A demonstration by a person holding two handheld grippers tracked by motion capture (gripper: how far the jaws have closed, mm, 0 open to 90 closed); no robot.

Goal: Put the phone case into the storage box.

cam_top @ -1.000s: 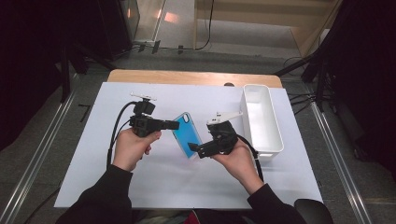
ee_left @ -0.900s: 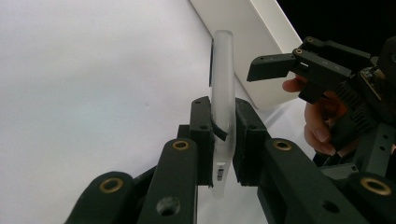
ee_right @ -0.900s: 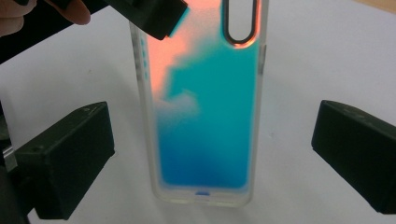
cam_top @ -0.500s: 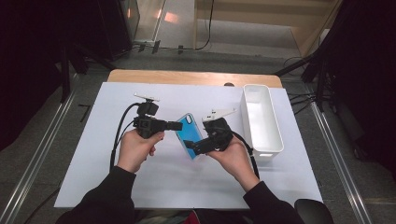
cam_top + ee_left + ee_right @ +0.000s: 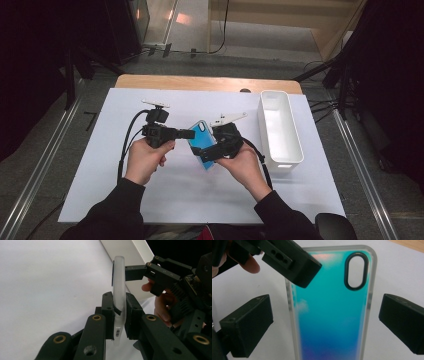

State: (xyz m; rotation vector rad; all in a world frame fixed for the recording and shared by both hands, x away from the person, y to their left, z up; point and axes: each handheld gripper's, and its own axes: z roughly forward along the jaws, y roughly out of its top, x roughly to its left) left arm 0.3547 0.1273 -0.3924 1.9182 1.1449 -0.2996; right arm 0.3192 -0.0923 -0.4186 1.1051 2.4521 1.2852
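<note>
A blue iridescent phone case (image 5: 201,136) with a clear rim is held up over the white table sheet between both hands. My left gripper (image 5: 191,134) is shut on one long edge of the case (image 5: 119,285), its pads pressing both faces. My right gripper (image 5: 206,153) is open, with one jaw on each side of the case (image 5: 329,322) and a gap between each pad and the rim. The camera cut-out (image 5: 356,271) sits at the case's upper right. A jaw of the left gripper (image 5: 294,267) covers the case's upper left corner in the right gripper view.
A long white bin (image 5: 280,127) stands at the right of the sheet (image 5: 100,175), also seen behind the case as the bin (image 5: 130,250). The wooden table edge (image 5: 200,82) runs along the back. Cables trail from both grippers.
My right gripper has edged a little to the left, closer around the case. The left hand and the case have stayed in place.
</note>
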